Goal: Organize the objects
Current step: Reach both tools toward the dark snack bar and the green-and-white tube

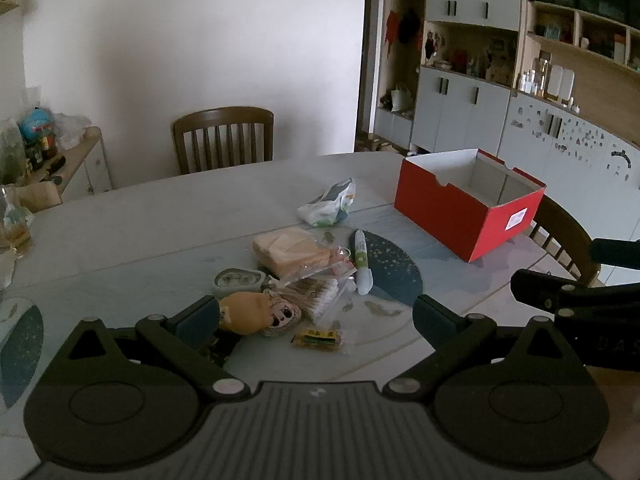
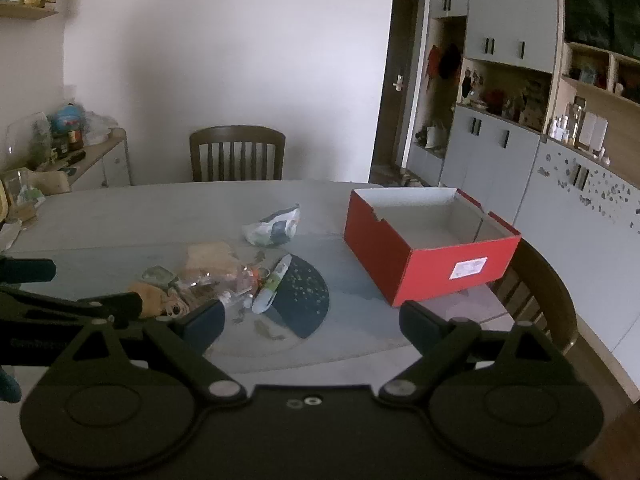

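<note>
An open red box (image 1: 460,216) (image 2: 416,260) with a white, empty inside stands on the table's right side. Left of it lies a heap of small things: a crumpled white-green bag (image 1: 328,204) (image 2: 274,228), a wrapped tan bread pack (image 1: 292,254), a white-green tube (image 1: 362,266) (image 2: 272,286), a pack of cotton swabs (image 1: 320,298), a small plush doll (image 1: 260,314), a yellow sachet (image 1: 318,338) and an oval tin (image 1: 236,280). My left gripper (image 1: 316,320) hovers open just before the heap, nothing between its fingers. My right gripper (image 2: 312,320) hangs open nearer the box.
The pale oval table (image 1: 140,232) has dark blue oval patches (image 1: 394,272). Wooden chairs stand at the far side (image 1: 224,140) and at the right edge (image 2: 536,292). A cluttered sideboard (image 1: 60,156) is at the left, cabinets (image 1: 520,120) along the right wall.
</note>
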Demonstrator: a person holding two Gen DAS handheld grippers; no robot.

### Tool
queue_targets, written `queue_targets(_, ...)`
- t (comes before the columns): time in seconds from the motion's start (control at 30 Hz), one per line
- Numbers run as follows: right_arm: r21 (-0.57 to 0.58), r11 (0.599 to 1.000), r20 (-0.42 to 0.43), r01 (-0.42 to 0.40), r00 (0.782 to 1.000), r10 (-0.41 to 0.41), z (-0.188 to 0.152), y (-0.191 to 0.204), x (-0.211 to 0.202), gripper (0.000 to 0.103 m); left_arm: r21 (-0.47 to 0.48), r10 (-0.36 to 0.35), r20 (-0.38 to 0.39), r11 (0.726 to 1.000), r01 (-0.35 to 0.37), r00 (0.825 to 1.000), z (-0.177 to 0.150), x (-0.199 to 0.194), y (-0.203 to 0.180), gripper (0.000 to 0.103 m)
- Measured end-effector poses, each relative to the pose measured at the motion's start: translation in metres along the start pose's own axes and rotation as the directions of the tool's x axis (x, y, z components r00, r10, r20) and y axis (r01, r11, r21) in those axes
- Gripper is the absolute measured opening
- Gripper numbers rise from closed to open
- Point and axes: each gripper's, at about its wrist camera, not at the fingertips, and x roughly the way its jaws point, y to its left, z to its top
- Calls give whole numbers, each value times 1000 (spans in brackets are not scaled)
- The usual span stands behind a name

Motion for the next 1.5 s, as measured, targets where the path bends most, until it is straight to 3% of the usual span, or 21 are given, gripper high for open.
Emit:
queue_targets(0.2,1,1000,-2,-3,1000,3,3,4,6,94,-7,-26,5,1000,26,1000,1,6,9,103)
queue_targets(0.53,-38,999,-13,-5,1000,5,5,17,19,94,-101,-110,-65,990,103,992,-4,31,36,103)
queue_targets(0.83,-76,997,-64,1,998,-6,-4,22,53,93,-51,-40,-89,998,35,995,-26,52,55,103)
queue_targets(1.03,-101,995,-93,-4,996,-5,-5,22,93,86,10,51,-107,999,-50,993,-37,77,64,103)
queue_targets(1.3,-142,990,-109,-12,994,-3,14,18,157,84,28,135,-158,991,-132,978,-41,115,70,103)
queue_targets(1.5,-131,990,-194,-46,981,20,22,15,214,76,21,197,-204,980,-197,959,-39,134,71,103)
